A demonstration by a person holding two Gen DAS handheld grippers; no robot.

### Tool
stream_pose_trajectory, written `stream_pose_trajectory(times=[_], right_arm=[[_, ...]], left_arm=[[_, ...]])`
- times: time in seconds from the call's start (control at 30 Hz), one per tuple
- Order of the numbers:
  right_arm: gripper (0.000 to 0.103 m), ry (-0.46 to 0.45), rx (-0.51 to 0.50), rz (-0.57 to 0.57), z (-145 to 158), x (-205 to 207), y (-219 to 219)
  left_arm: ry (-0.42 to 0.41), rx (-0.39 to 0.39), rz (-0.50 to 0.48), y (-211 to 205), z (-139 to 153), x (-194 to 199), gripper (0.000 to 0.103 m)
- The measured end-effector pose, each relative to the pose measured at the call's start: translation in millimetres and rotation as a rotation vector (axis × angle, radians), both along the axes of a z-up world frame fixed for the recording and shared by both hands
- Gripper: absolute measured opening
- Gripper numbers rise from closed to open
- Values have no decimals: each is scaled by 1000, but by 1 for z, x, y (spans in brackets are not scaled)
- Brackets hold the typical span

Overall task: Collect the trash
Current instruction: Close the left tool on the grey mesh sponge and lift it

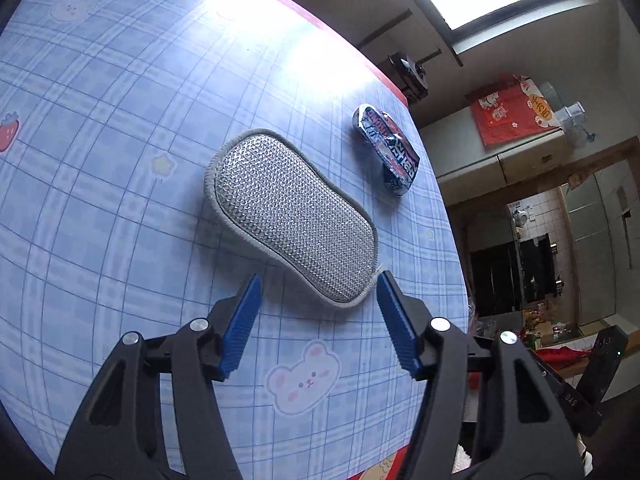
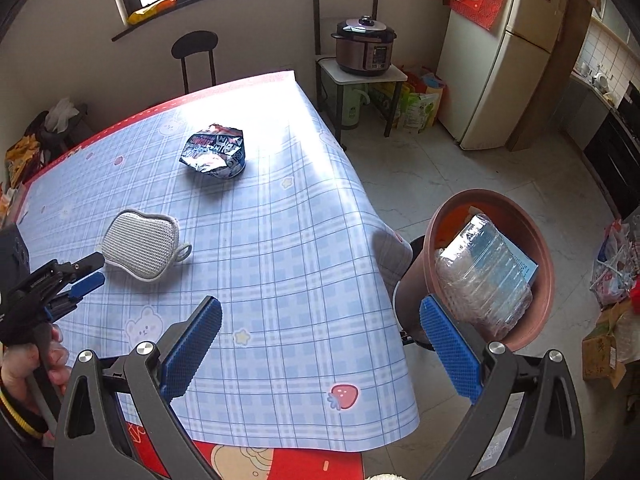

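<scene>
A crumpled blue-and-red snack wrapper [image 1: 386,148] [image 2: 214,152] lies on the blue plaid tablecloth [image 1: 120,160] [image 2: 300,240]. Nearer me rests a grey mesh scrubbing sponge [image 1: 288,216] [image 2: 140,244]. My left gripper [image 1: 318,280] [image 2: 98,270] is open, its blue pads either side of the sponge's near end without pressing it. My right gripper [image 2: 322,304] is open and holds nothing, over the table's right edge. Beside that edge stands a brown bin [image 2: 492,194] with a crushed clear plastic bottle [image 2: 484,264] inside.
A person's hand [image 2: 48,360] holds the left gripper's handle. A black chair [image 2: 195,52] stands behind the table. A pressure cooker [image 2: 366,46] sits on a small stand, next to a fridge [image 2: 500,60]. Bags and boxes [image 2: 608,320] clutter the floor at right.
</scene>
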State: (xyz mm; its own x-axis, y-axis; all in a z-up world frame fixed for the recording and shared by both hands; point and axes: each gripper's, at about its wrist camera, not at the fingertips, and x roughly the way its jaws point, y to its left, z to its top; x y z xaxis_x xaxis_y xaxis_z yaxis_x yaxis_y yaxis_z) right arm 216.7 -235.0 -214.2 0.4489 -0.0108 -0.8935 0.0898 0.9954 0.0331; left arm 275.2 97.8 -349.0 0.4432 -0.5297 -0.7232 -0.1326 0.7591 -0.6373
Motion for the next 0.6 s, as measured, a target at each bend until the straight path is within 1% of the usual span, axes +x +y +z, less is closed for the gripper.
stream_pose_trajectory(times=[0.13,0.23,0.33,0.4,0.47,0.5,0.6], right_arm=[[98,6,-11,-18,-1,1,-5],[98,19,-15,-34,-5,1,-10],[98,27,-17,-45,-7,0,-15],[98,33,-17,-49,-10,1,-16],[98,35,-13,-49,-10,1,-17],[98,36,-12,-47,-11,1,-16],[98,44,-2,-40,-13,3,-17]], left_arm=[[24,28,26,-4,-13,9,49],[35,40,52,-6,-19,15,47],[17,55,61,-7,-19,18,46],[10,64,70,-8,-19,20,42],[12,70,81,-8,-22,24,29],[9,61,89,-7,-23,25,31],[9,43,101,-8,-25,31,29]])
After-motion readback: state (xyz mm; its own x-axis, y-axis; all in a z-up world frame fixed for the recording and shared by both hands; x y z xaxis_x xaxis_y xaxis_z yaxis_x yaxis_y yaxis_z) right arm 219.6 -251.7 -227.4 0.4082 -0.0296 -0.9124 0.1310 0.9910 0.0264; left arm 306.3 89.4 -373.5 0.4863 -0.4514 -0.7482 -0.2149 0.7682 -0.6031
